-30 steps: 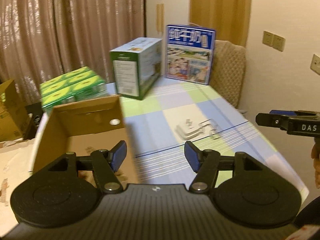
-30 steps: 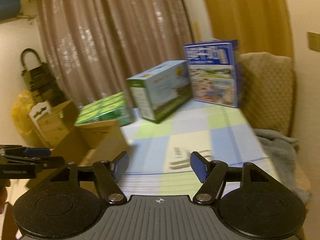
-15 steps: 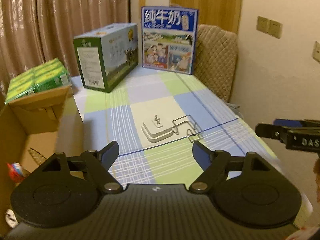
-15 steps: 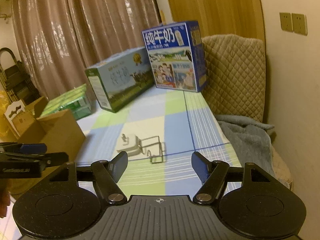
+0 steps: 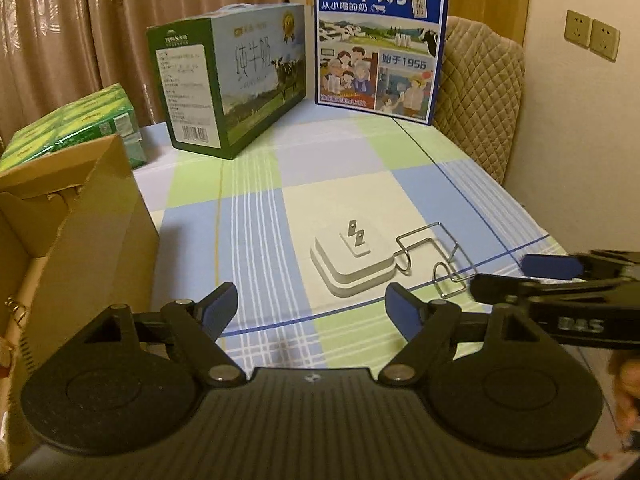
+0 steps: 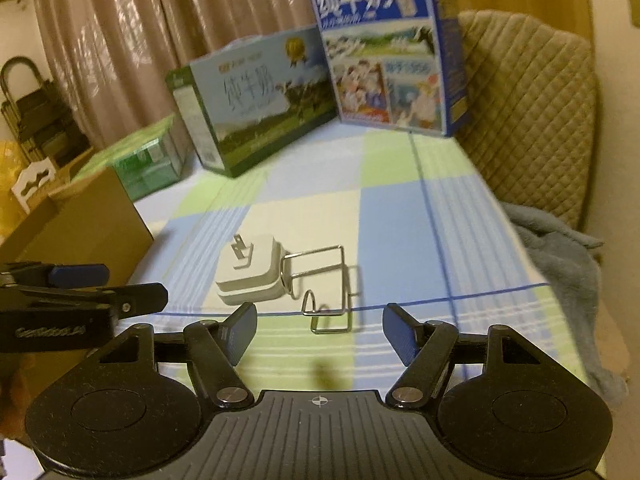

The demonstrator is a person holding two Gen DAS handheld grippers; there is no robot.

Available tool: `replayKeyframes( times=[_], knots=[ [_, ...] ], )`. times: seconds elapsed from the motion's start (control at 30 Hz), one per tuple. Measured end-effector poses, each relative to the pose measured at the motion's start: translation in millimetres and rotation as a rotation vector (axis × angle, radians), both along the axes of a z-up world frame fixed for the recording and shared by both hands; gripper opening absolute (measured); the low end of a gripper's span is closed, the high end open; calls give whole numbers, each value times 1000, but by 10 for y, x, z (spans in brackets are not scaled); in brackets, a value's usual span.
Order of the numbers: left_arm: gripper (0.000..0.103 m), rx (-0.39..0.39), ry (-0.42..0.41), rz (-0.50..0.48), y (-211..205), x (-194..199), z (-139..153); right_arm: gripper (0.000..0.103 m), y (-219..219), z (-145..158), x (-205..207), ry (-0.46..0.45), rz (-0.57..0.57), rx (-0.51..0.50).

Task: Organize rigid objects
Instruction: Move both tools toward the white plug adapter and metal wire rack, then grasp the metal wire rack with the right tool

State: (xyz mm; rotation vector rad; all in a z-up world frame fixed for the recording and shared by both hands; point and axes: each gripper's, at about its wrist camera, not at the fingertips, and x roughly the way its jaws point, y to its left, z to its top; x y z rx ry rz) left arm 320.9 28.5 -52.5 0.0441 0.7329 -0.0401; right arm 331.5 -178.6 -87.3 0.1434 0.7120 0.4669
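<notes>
Both the left tongs (image 5: 310,306) and right tongs (image 6: 320,330) hang wide open and empty over the desk (image 5: 256,216), where the white plug adapter (image 5: 352,262), probably light, hard and slick, touches the springy wire rack (image 5: 436,258); grip its flat sides.

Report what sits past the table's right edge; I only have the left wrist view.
Observer: A crumpled grey-blue cloth lies on the seat of the quilted chair.
Operator: Confirm the right gripper's state.
Observer: The right gripper has its jaws wide apart and empty, and the wire rack lies just ahead of them.
Operator: Describe the room's far left.
Observer: A dark folded frame stands against the curtain.
</notes>
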Motion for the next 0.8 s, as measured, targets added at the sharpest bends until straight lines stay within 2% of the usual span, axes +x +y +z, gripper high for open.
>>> replayKeyframes(
  times=[0.1, 0.17, 0.3, 0.43, 0.8],
  knots=[
    [78, -10, 8, 7, 25, 57, -57, 63, 79, -117, 131, 0, 21, -33],
    [78, -19, 13, 16, 41, 82, -90, 55, 131, -171, 202, -5, 37, -57],
    [78, -32, 16, 32, 43, 127, -126, 45, 220, -245, 288, -12, 50, -87],
    [78, -52, 22, 36, 35, 169, -145, 29, 290, -298, 343, -16, 60, -111],
    [78, -86, 42, 40, -64, 302, -257, 27, 100, -206, 313, -63, 10, -100]
  ],
)
